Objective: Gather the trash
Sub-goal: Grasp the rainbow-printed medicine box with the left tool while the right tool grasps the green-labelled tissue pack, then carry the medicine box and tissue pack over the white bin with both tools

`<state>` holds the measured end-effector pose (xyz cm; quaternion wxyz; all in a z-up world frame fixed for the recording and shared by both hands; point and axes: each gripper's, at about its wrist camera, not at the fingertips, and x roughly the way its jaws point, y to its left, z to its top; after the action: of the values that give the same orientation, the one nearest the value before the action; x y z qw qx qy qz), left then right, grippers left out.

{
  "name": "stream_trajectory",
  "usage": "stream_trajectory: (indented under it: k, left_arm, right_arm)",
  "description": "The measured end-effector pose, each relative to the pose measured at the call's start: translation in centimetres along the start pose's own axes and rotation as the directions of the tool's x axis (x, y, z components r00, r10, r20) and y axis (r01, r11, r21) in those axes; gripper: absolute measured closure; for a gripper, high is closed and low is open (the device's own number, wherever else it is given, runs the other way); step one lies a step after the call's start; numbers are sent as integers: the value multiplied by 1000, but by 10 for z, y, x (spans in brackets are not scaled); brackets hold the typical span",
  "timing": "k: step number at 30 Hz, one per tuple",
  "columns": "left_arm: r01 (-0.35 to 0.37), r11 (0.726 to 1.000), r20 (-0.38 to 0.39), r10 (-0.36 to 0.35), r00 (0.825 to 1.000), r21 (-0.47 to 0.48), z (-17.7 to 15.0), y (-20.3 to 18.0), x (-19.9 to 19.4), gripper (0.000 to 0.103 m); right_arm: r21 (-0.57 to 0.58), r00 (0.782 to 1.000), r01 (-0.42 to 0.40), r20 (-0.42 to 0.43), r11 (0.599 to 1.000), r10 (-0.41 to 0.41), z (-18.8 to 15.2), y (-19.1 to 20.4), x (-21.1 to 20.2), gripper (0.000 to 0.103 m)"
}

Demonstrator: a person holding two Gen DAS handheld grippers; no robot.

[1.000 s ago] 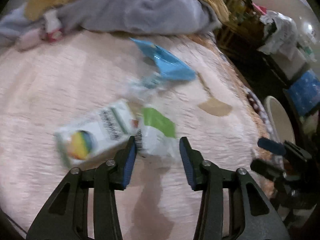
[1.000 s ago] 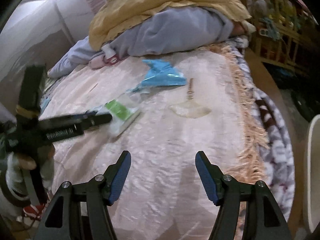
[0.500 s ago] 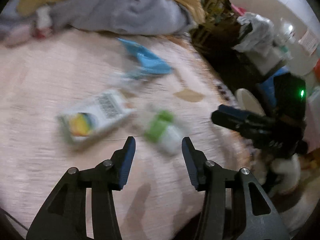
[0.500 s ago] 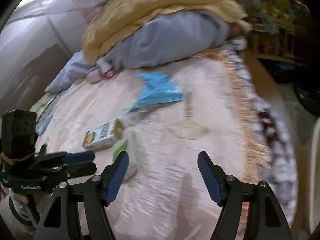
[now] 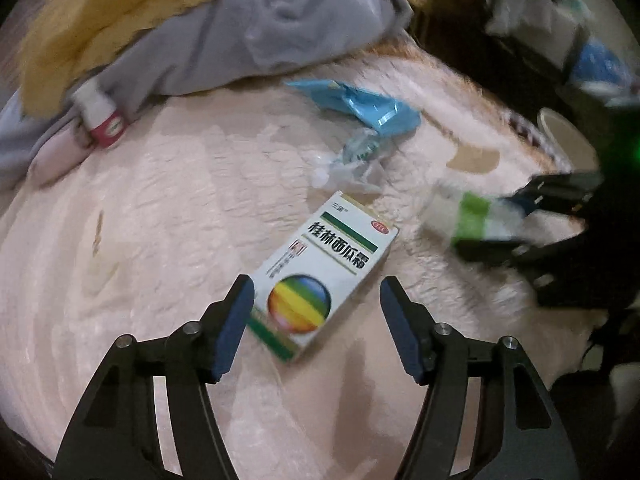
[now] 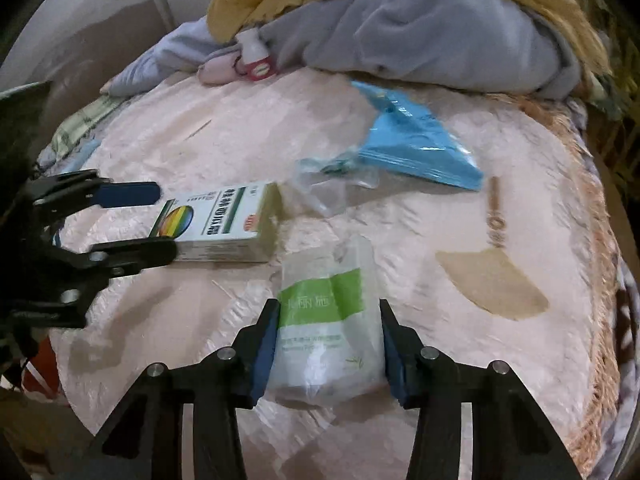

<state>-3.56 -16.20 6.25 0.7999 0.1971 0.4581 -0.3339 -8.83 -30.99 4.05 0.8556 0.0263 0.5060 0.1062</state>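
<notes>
A white medicine box (image 5: 320,276) with a rainbow circle lies on the pink bed cover; it also shows in the right wrist view (image 6: 224,220). My left gripper (image 5: 316,320) is open, one finger on each side of the box's near end. My right gripper (image 6: 328,344) is open around a white and green plastic packet (image 6: 332,328), its pads close to or touching the packet's sides. That packet shows blurred in the left wrist view (image 5: 468,216). A blue wrapper (image 6: 412,144) and a clear crumpled wrapper (image 6: 324,188) lie beyond.
A grey and yellow heap of bedding (image 6: 420,28) fills the back of the bed. A small white and red bottle (image 6: 256,60) lies by it. A tan paper piece (image 6: 492,284) lies at the right, near the fringed bed edge (image 6: 600,280). Cluttered furniture (image 5: 560,20) stands beyond.
My left gripper has swung from the green packet to the medicine box and opened wider. My right gripper has moved left and forward and closed in around the green packet.
</notes>
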Motion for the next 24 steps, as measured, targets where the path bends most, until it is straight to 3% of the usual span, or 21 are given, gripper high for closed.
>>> stream_trajectory:
  k: [6,13,24]
  left_arm:
    - [-28,993,-38,33,999,114,17,-8,24,38]
    - [-8,999,-50,10,999,43,15,-15,31,40]
    - [27,998,59,-24,998,-59,9,-54,-13,45]
  right_arm:
    - [28,1000,6,24,1000,-7,-16,-17,-20,59]
    - [38,999,9,52,999,-10,-21,-19,-21,59]
    - [107,987,21,156,994,-37,-50,-32,-82,60]
